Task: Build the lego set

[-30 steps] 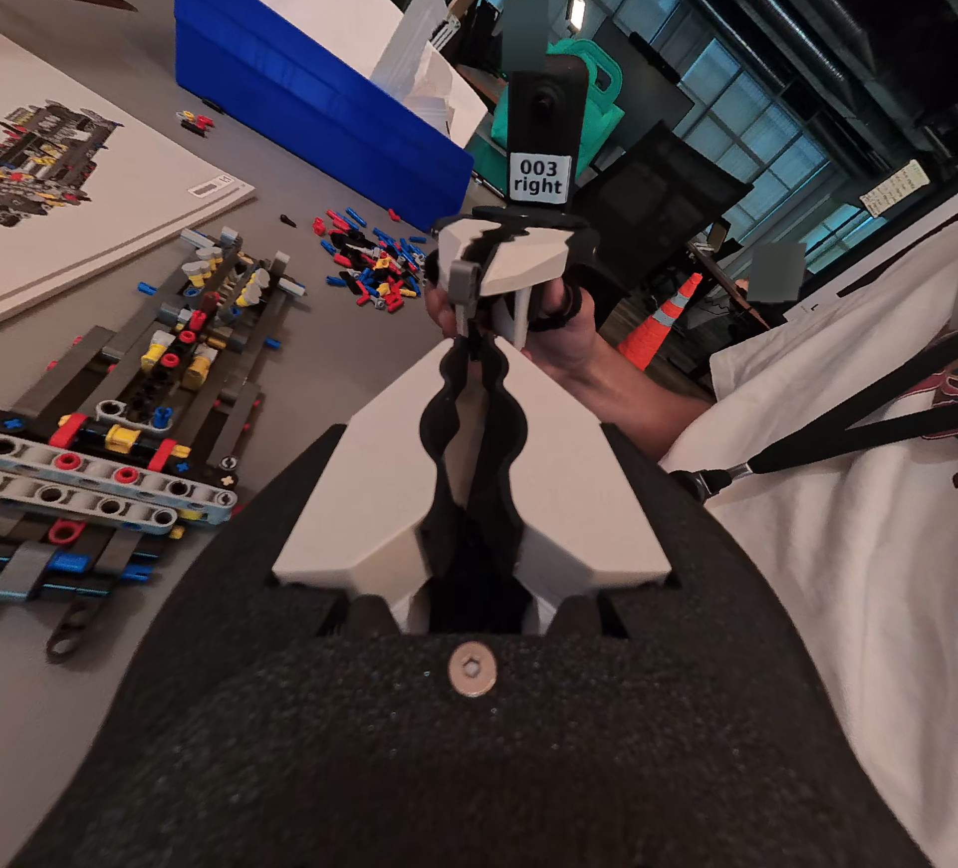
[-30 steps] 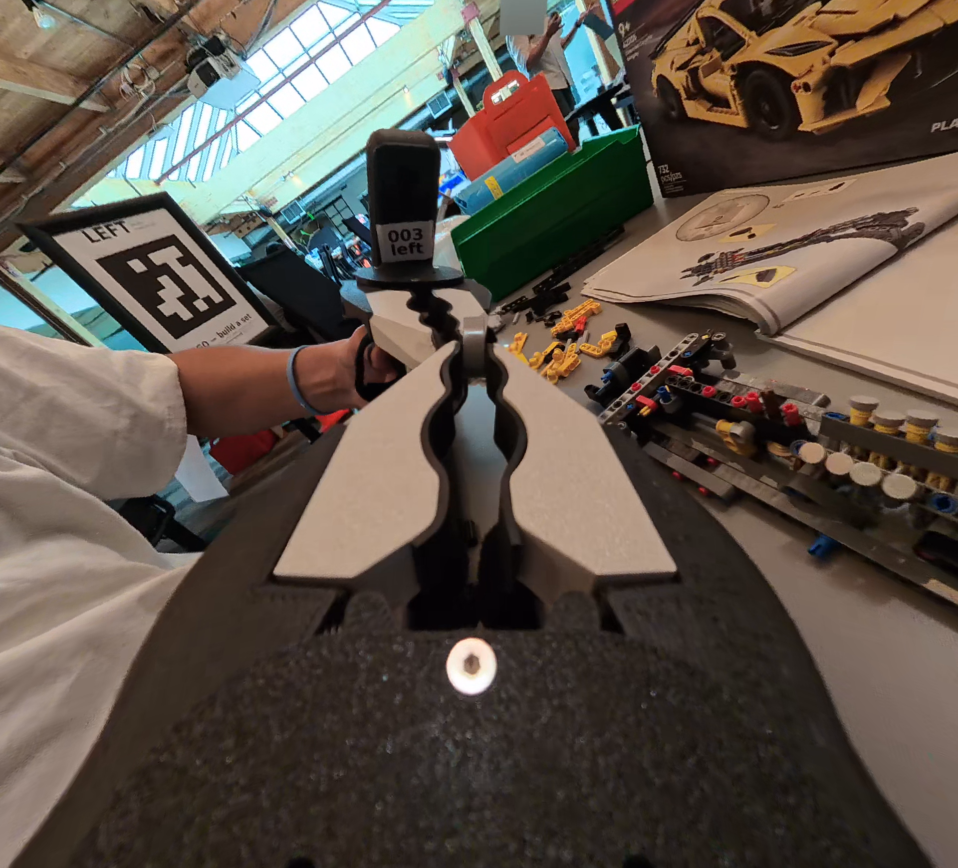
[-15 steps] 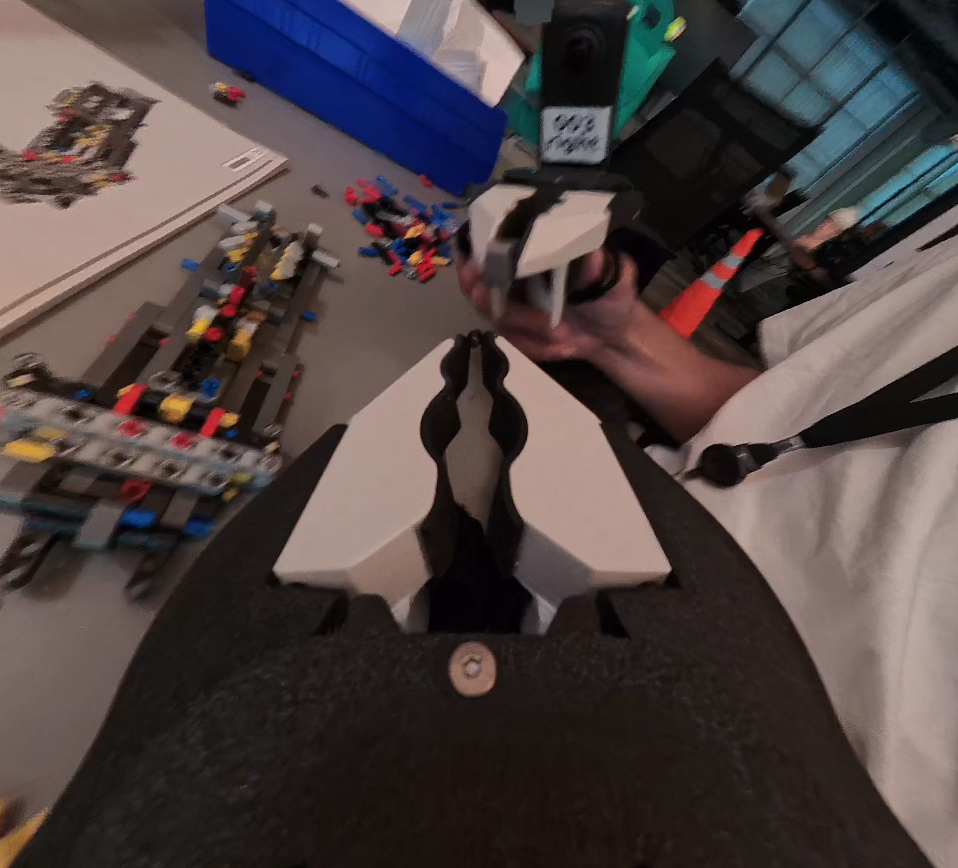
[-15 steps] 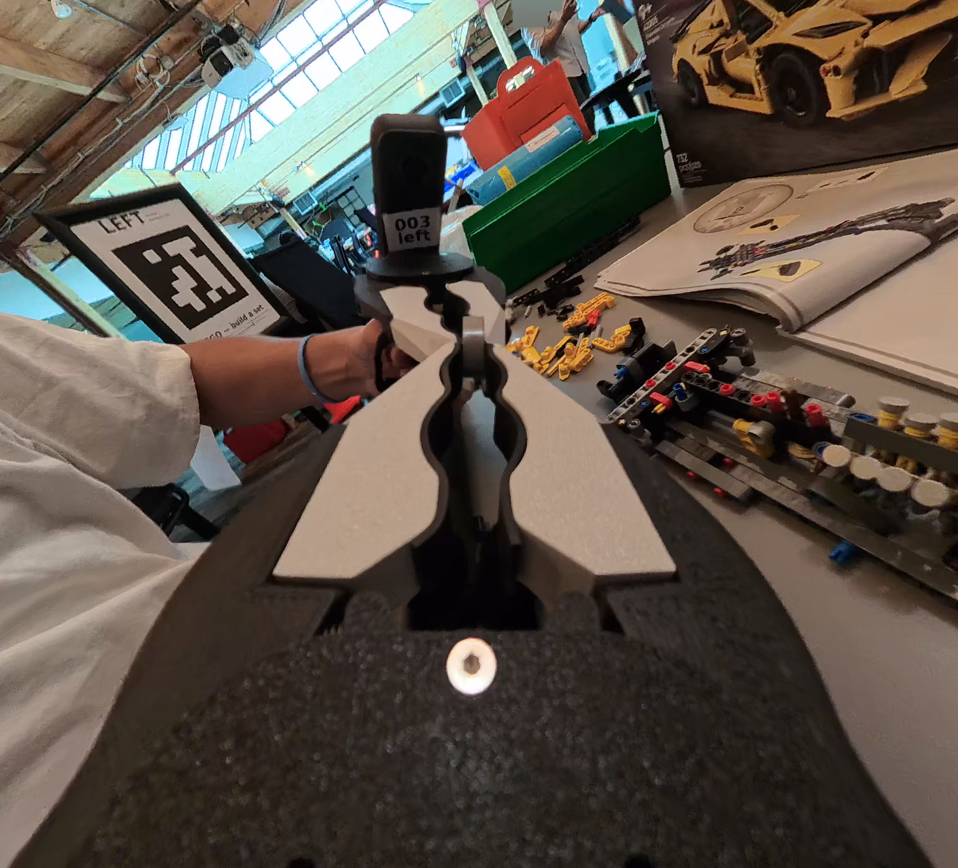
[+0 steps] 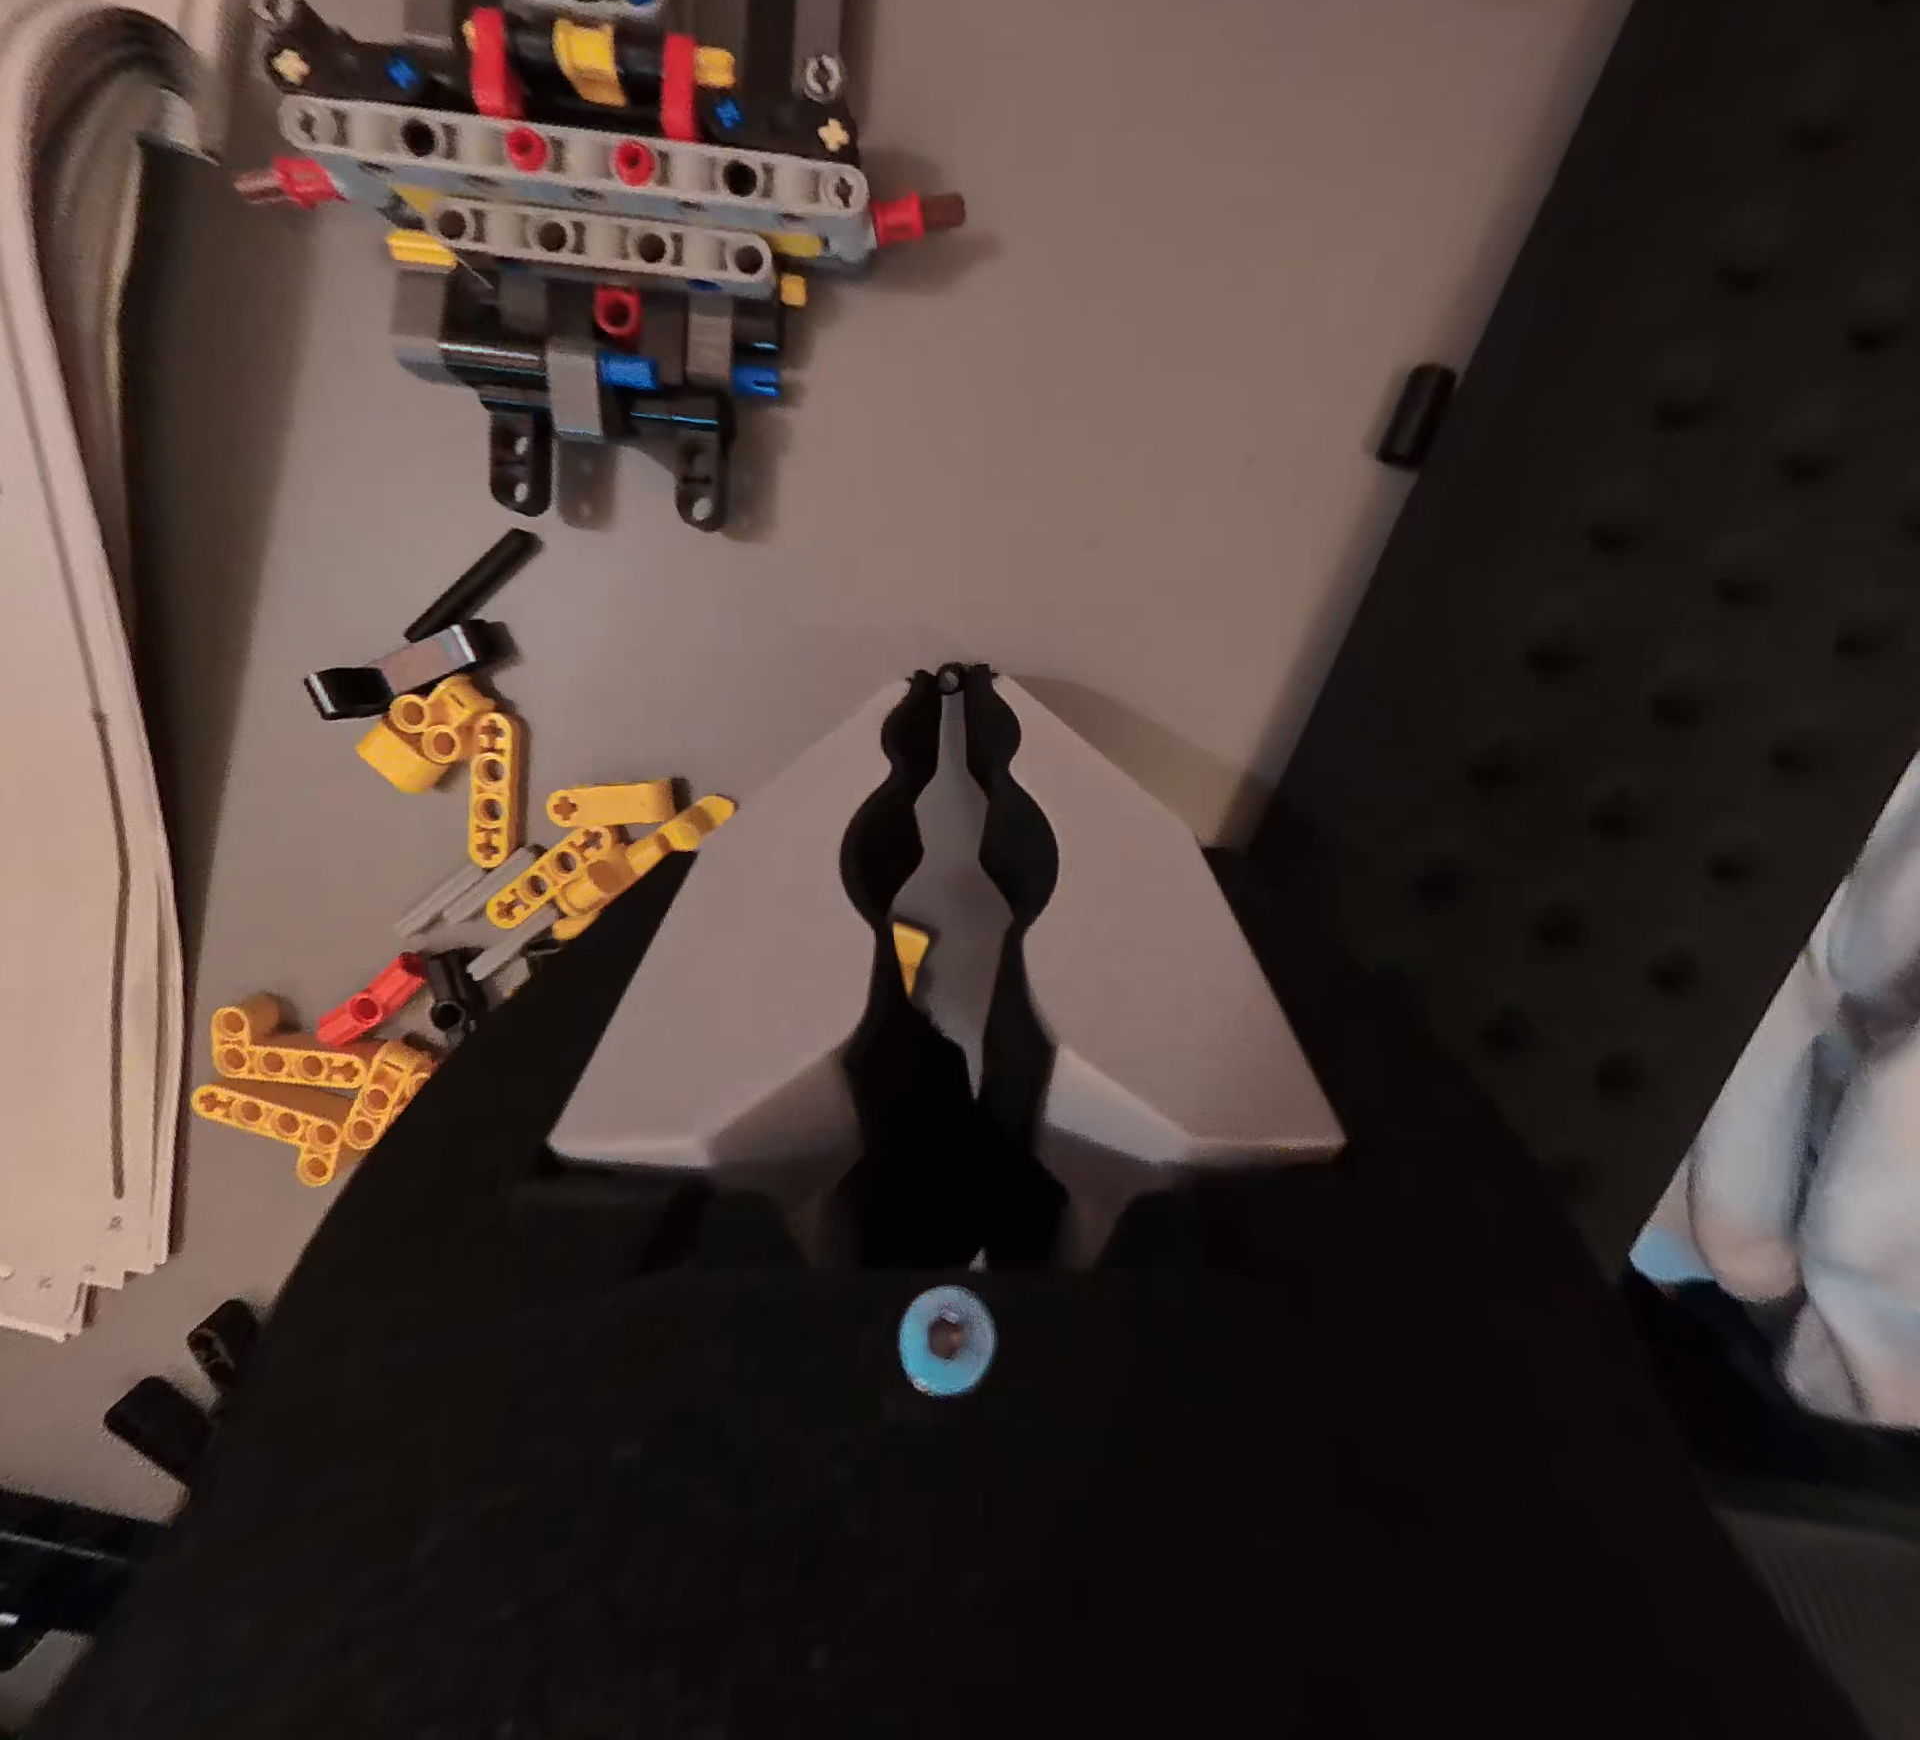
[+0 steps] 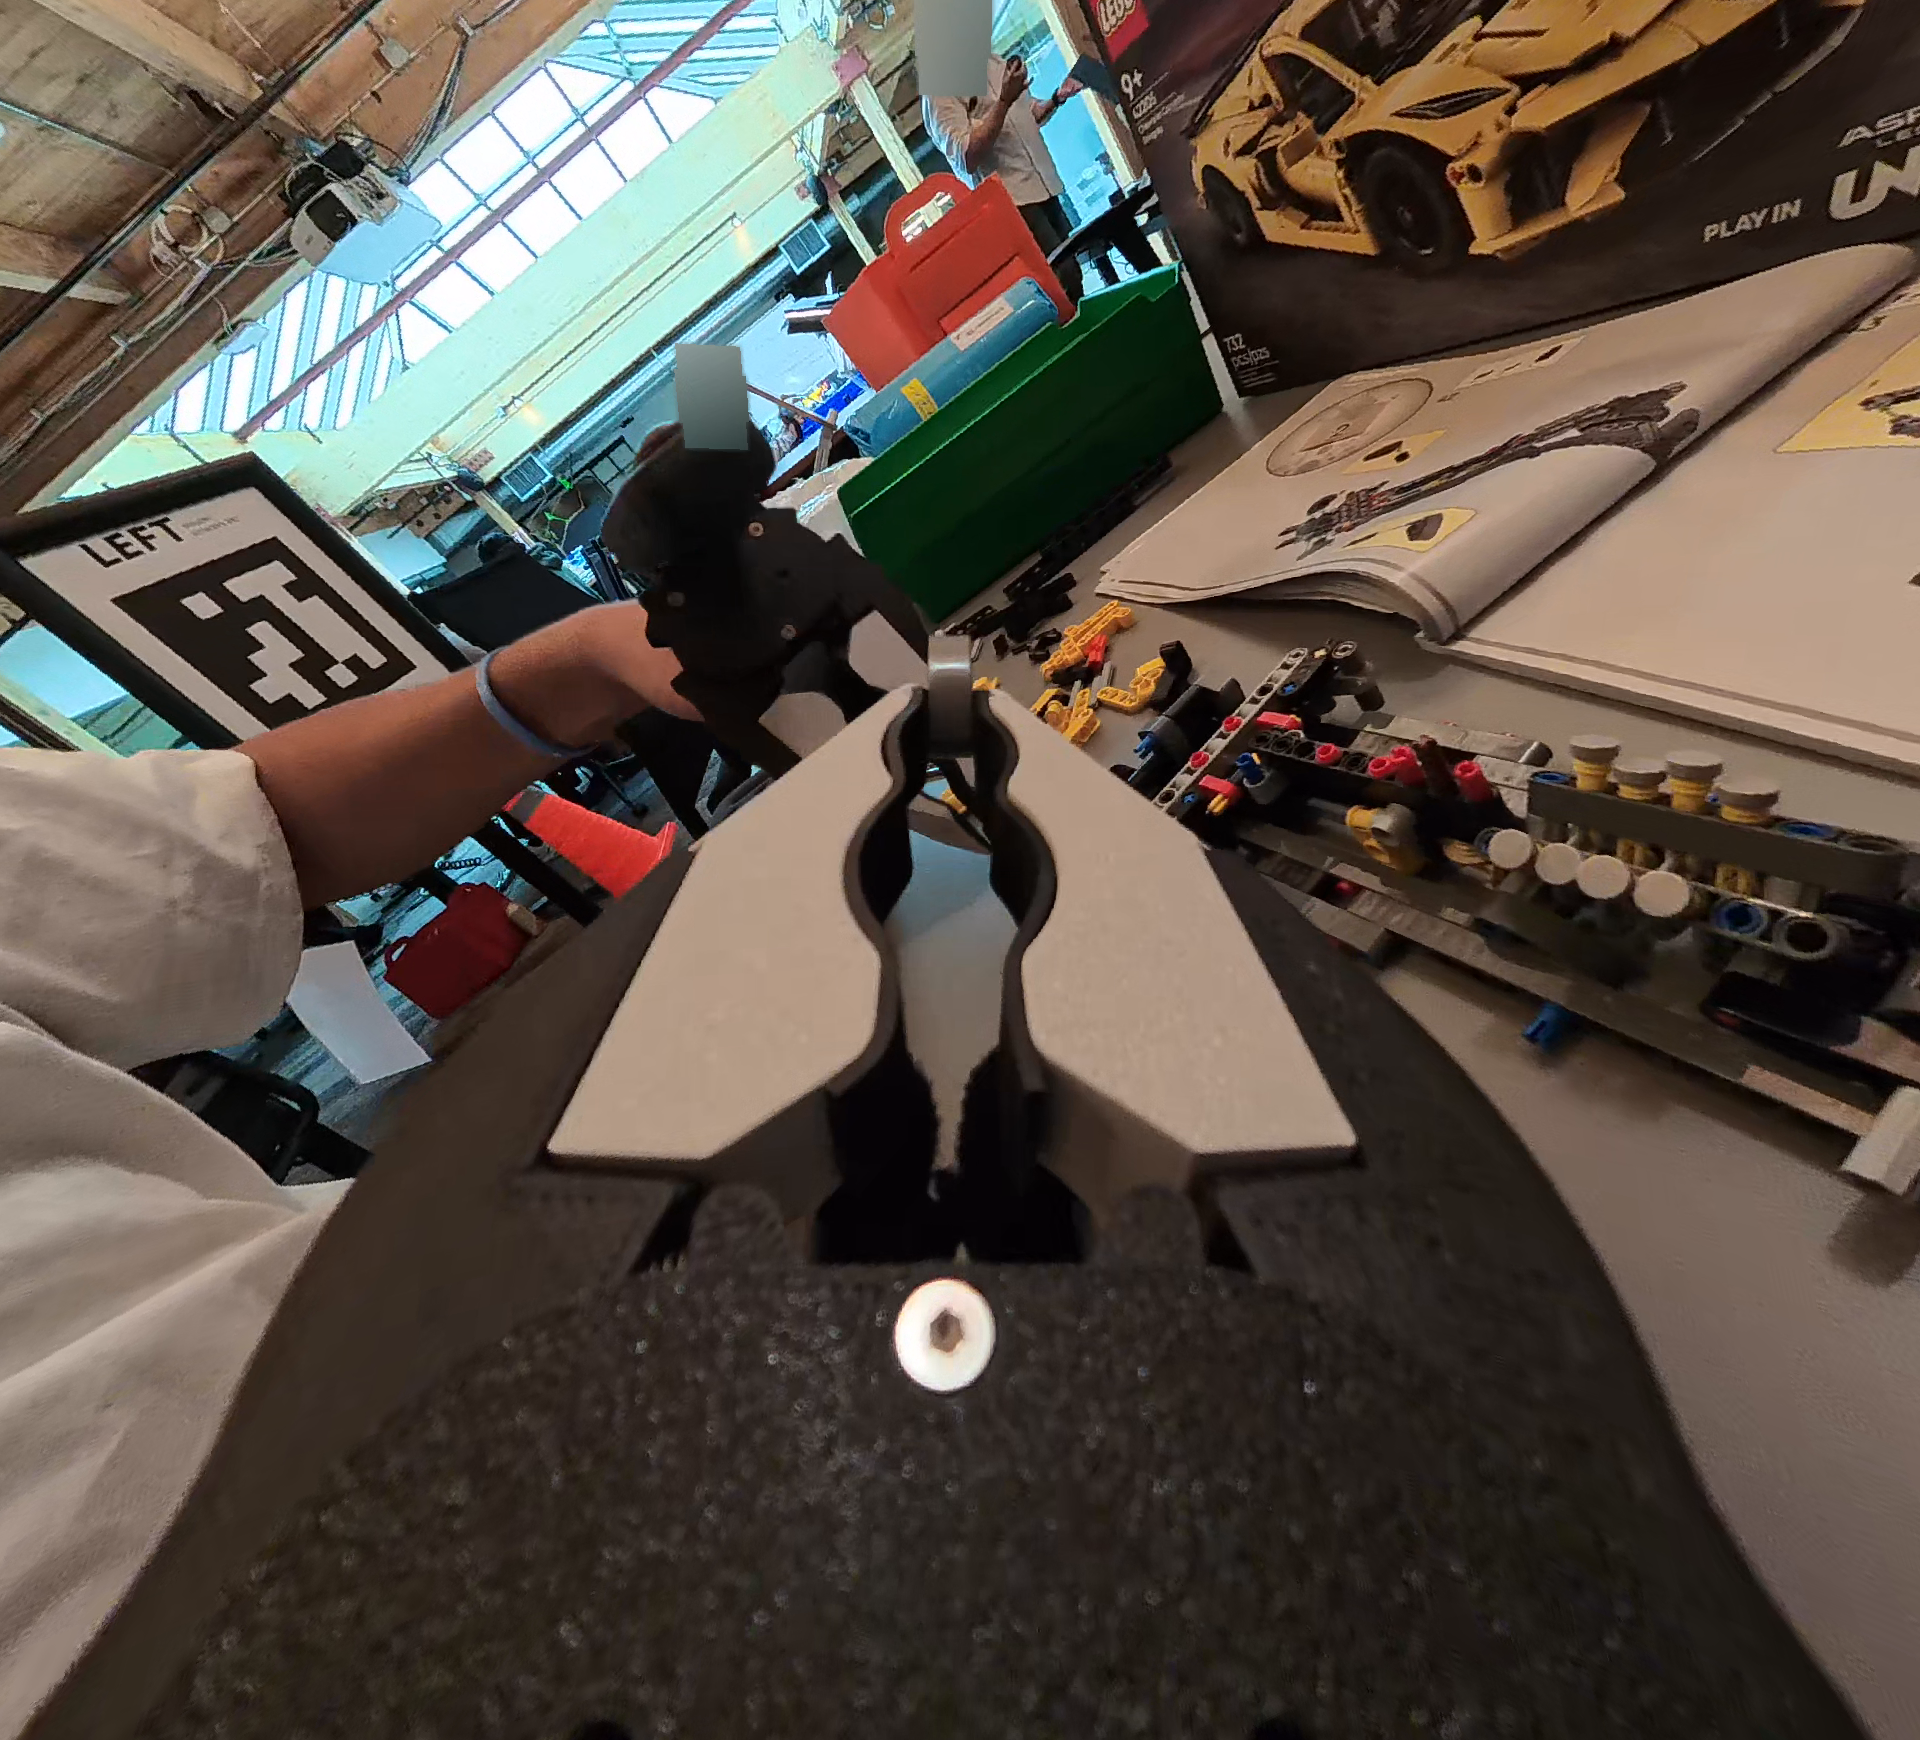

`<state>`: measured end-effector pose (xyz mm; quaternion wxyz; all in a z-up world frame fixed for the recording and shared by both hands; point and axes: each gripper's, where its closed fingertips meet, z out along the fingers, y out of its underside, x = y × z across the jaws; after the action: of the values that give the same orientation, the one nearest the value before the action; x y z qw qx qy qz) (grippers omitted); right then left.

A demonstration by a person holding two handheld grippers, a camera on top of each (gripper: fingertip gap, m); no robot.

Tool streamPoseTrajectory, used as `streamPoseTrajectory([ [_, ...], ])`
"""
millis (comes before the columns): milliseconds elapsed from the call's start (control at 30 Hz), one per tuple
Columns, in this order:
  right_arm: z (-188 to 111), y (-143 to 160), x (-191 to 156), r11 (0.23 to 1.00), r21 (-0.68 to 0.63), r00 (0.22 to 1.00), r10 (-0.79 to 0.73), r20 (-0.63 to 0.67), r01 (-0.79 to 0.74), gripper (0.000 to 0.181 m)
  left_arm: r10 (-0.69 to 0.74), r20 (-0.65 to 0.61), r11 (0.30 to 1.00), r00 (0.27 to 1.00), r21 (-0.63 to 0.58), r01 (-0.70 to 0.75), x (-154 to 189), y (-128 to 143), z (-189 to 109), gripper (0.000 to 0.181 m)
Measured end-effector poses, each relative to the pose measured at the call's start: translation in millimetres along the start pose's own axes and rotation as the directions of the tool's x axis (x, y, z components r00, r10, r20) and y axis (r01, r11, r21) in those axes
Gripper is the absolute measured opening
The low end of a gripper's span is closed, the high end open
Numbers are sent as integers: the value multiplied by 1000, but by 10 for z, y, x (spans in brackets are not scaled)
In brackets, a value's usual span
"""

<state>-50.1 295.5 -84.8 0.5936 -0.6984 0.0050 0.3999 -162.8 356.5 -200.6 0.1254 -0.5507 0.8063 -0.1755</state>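
My left gripper [image 5: 951, 680] is shut and points down at the grey table [image 5: 1091, 443]. A tiny dark round pin shows between its tips. It hovers just right of a pile of loose yellow beams [image 5: 499, 817], below the partly built chassis [image 5: 582, 215]. My right gripper [image 6: 951, 703] is shut on a small grey piece [image 6: 951, 688] and holds it in the air. In the right wrist view the left gripper [image 6: 800, 714] is seen from behind, tilted down at the table beside the yellow pieces [image 6: 1091, 682] and the chassis [image 6: 1558, 859].
An open instruction booklet [image 6: 1507, 527] lies behind the chassis; its page edges show at the left [image 5: 73, 755]. The set's box [image 6: 1507, 80] and a green bin [image 6: 1039, 443] stand at the back. A dark dimpled surface [image 5: 1662, 651] borders the table's right edge. About 20 cm separates my left fingertips from my right.
My left gripper has pulled away from the right gripper's grey piece and swung down to face the table near the yellow pieces. The right gripper still holds the grey piece.
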Motion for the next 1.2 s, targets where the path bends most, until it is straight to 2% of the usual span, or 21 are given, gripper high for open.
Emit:
streamPoseTrajectory([
  [233,7,8,-11,1000,-4,1000,3,7,-3,7,28,-47,997,998,-70,-31,79,52,13,3],
  [1200,16,25,-27,1000,-14,1000,11,20,-11,7,88,-43,993,995,-77,-91,121,42,-10,10],
])
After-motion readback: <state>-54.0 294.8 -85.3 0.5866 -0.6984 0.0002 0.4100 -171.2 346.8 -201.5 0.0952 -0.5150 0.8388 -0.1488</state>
